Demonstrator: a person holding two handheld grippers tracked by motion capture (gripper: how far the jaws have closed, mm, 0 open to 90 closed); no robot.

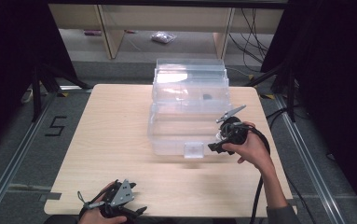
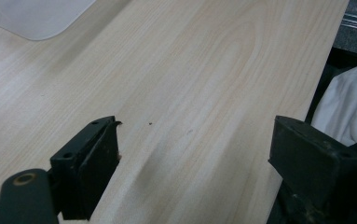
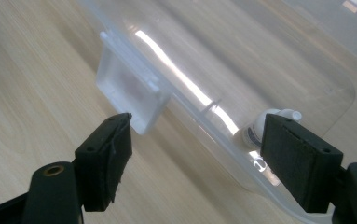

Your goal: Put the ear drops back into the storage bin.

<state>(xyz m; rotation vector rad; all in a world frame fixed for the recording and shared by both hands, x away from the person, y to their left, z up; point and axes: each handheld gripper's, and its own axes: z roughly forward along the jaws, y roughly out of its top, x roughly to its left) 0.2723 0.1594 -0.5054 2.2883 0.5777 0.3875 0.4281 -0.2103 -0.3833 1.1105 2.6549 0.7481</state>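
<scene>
A clear plastic box [image 1: 188,112] stands on the far half of the wooden table [image 1: 115,140], its lid raised at the back. The box has a white latch tab [image 1: 194,150] on its near wall. My right gripper [image 1: 216,147] is held at the box's near right corner, just right of the latch. In the right gripper view the right gripper [image 3: 199,122] is open, with the box's rim [image 3: 204,100] running between the jaws and the latch [image 3: 129,88] by the left jaw; nothing is pinched. My left gripper [image 1: 136,212] rests open at the table's near left edge, and the left gripper [image 2: 195,126] has only bare wood between its jaws.
A small dark item [image 1: 207,97] lies inside the box and a small white part [image 3: 281,115] sits by its rim. White cloth [image 2: 348,107] shows past the table's edge. Dark stands flank the table, and a shelf frame [image 1: 111,28] stands behind it.
</scene>
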